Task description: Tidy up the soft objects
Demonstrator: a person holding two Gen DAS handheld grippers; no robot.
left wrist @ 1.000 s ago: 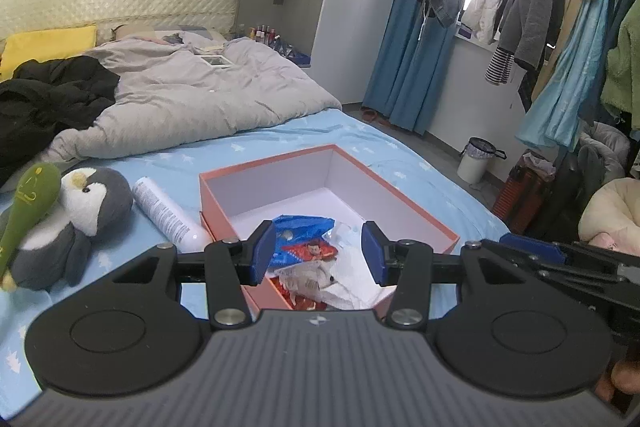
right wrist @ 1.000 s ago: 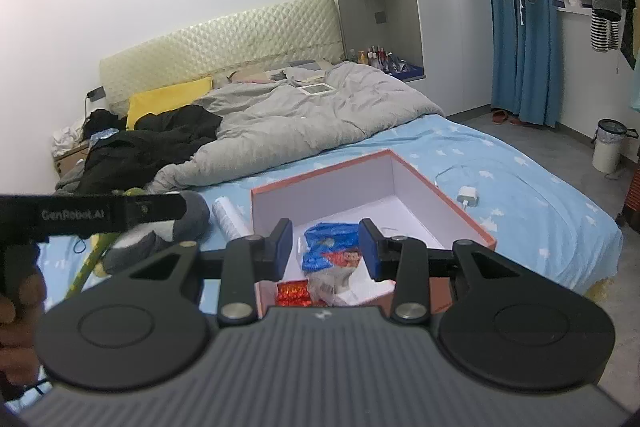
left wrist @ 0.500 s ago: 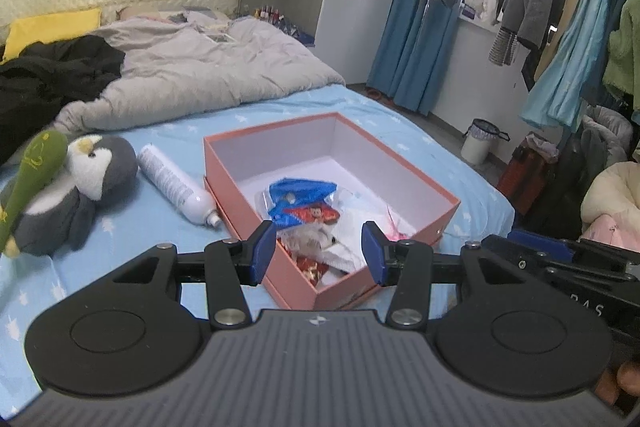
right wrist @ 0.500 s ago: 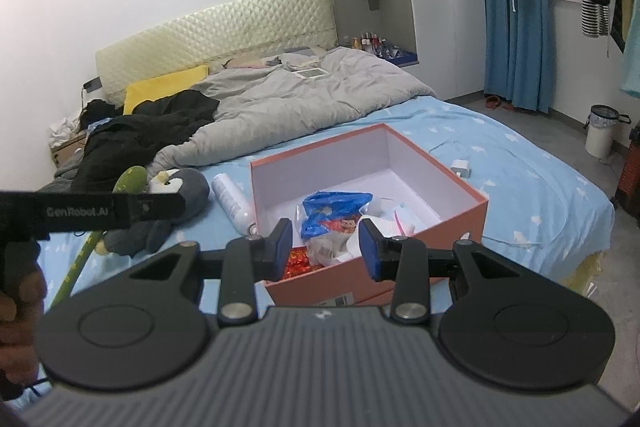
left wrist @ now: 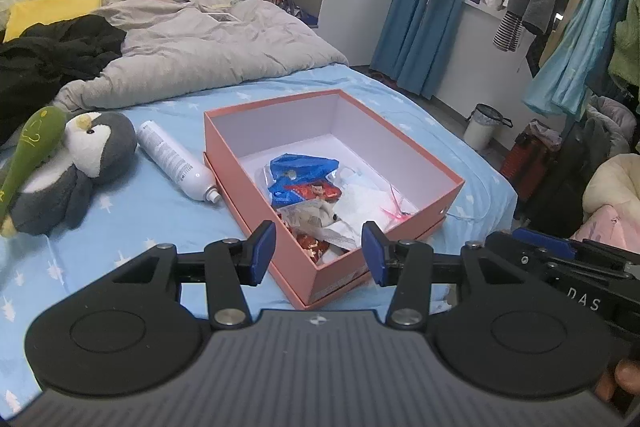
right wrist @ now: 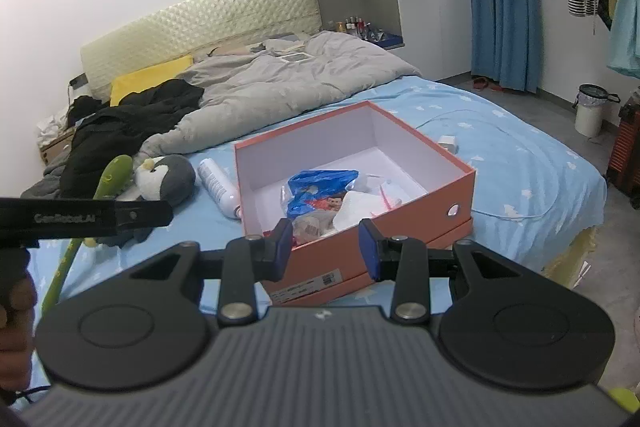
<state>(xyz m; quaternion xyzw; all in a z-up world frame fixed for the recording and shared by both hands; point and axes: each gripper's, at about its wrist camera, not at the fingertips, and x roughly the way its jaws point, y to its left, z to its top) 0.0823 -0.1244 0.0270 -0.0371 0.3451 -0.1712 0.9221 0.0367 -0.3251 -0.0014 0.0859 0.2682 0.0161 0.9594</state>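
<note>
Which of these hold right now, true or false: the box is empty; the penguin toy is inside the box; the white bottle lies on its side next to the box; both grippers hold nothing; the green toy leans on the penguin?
1. The orange box is empty. False: it holds a blue bag and other wrapped packets.
2. The penguin toy is inside the box. False: it lies on the blue sheet, outside the box.
3. The white bottle lies on its side next to the box. True.
4. The left gripper and right gripper hold nothing. True; the left one's jaws are opening.
5. The green toy leans on the penguin. True.
</note>
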